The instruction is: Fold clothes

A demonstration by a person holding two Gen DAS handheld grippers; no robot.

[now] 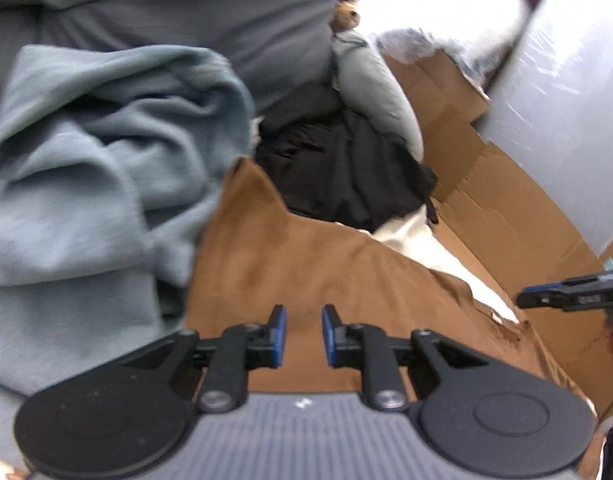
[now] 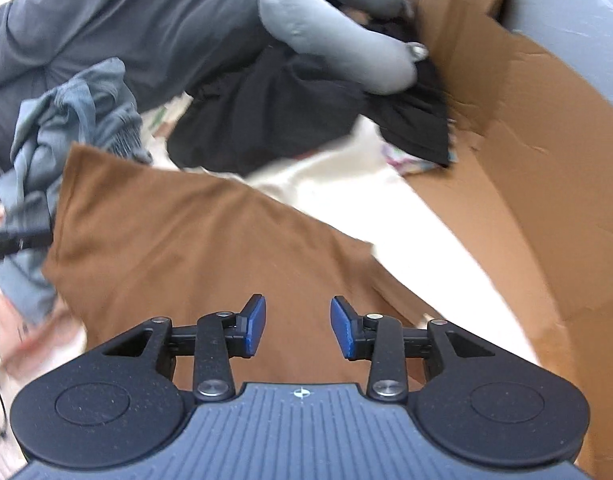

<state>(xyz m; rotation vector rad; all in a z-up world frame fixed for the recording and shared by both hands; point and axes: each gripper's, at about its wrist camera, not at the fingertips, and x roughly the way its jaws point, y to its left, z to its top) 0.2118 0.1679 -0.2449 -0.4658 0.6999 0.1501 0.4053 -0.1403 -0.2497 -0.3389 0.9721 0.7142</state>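
A brown garment (image 1: 290, 256) lies folded flat on a white surface, also in the right wrist view as the brown garment (image 2: 194, 240). My left gripper (image 1: 304, 334) hovers above its near part, jaws a little apart with nothing between the blue pads. My right gripper (image 2: 298, 326) hangs over the same cloth, jaws wider apart and empty. The right gripper (image 1: 574, 298) shows at the right edge of the left wrist view; the left gripper's tip (image 2: 18, 240) shows at the left edge of the right wrist view.
A crumpled light blue-grey garment (image 1: 94, 168) lies left of the brown one. Beyond are a black garment (image 1: 338, 160), a grey neck pillow (image 2: 338, 40) and dark grey cloth (image 2: 126, 20). A cardboard box wall (image 2: 526, 140) runs along the right.
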